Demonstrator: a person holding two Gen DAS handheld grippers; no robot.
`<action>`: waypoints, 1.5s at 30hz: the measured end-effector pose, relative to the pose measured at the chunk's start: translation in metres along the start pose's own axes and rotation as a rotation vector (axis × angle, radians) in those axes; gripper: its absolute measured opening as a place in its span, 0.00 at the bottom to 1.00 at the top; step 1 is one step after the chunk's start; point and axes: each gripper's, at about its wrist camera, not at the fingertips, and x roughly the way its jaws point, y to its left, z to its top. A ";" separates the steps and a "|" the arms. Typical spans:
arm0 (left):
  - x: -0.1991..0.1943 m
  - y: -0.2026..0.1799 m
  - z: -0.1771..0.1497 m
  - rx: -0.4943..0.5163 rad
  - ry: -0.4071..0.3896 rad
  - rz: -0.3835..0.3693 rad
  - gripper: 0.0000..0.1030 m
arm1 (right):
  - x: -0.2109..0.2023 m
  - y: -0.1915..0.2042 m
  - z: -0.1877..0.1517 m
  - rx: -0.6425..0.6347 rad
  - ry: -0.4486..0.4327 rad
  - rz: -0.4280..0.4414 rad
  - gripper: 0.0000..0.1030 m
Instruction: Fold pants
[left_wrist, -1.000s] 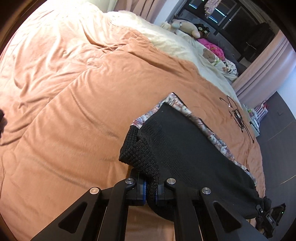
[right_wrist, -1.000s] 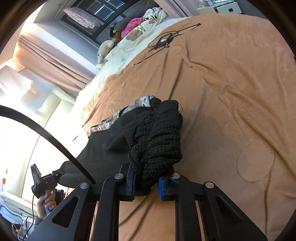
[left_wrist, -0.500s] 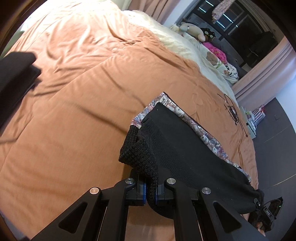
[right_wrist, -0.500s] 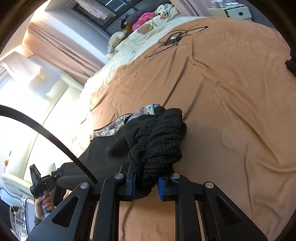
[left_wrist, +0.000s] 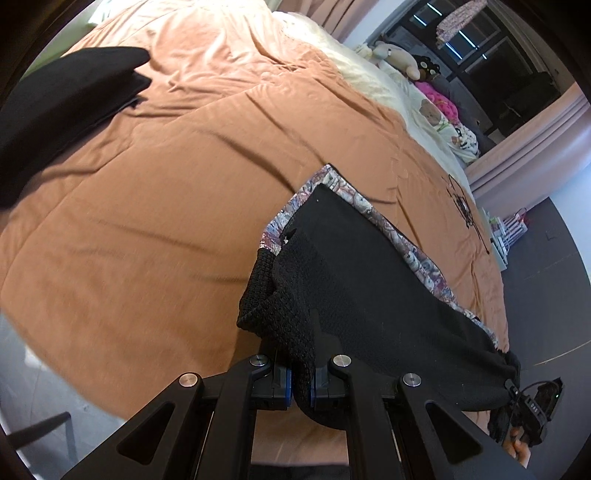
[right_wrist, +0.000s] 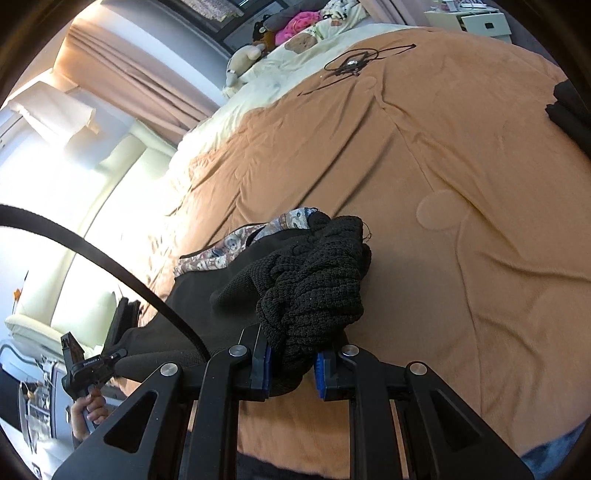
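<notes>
The pants (left_wrist: 373, 295) are black knit with a patterned bear-print lining along one edge (left_wrist: 406, 251). They hang stretched between both grippers above the orange bedspread (left_wrist: 166, 184). My left gripper (left_wrist: 302, 380) is shut on one bunched end of the black knit. My right gripper (right_wrist: 291, 363) is shut on the other bunched end (right_wrist: 314, 288). The right gripper also shows at the lower right of the left wrist view (left_wrist: 532, 410), and the left gripper at the lower left of the right wrist view (right_wrist: 85, 365).
A folded black garment (left_wrist: 62, 103) lies on the bedspread at the far left; its edge shows in the right wrist view (right_wrist: 569, 107). A black cable (right_wrist: 351, 62) lies near cream bedding and stuffed toys (left_wrist: 399, 59). Curtains and a white shelf (right_wrist: 472, 18) stand beyond.
Both grippers have pulled back toward the bed's near edge with the pants still held. The folded black garment has come into view at the left.
</notes>
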 end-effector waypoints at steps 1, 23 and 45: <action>-0.002 0.004 -0.005 -0.006 0.003 -0.006 0.06 | -0.002 0.001 -0.001 -0.006 0.006 0.002 0.14; 0.013 0.040 -0.002 0.114 0.058 0.175 0.48 | 0.003 0.004 -0.007 -0.118 -0.001 -0.181 0.60; 0.095 -0.042 0.086 0.360 0.081 0.133 0.48 | 0.056 -0.002 0.018 -0.183 0.050 -0.201 0.60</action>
